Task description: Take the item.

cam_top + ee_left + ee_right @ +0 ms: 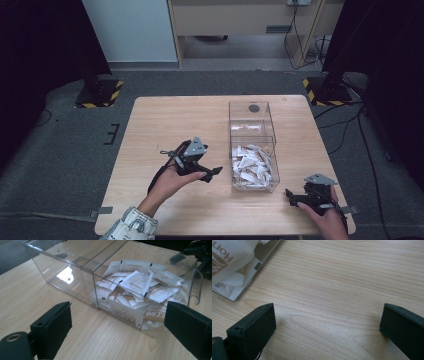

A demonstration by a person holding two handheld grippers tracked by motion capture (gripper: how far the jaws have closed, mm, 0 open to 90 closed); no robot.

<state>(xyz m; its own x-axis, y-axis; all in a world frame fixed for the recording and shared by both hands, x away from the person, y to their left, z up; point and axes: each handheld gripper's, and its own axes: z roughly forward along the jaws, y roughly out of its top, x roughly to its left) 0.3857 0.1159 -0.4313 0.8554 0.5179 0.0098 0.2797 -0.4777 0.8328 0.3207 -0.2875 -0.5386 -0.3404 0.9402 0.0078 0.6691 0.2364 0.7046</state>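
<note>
Two grippers, one clear box of sachets.
Left gripper and right gripper both gape wide, empty; sachets perhaps dozens, too heaped to count.

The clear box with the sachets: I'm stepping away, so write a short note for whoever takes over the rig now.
Left tongs: open, nothing held, pointing at the clear box from its left.
Right tongs: open, nothing held, low over the table near the box's front right corner.
Sachets: heaped in the box's near compartment; the far compartment is bare.
Done: no sachet shows outside the box.
Left: probably all the sachet handling.
</note>
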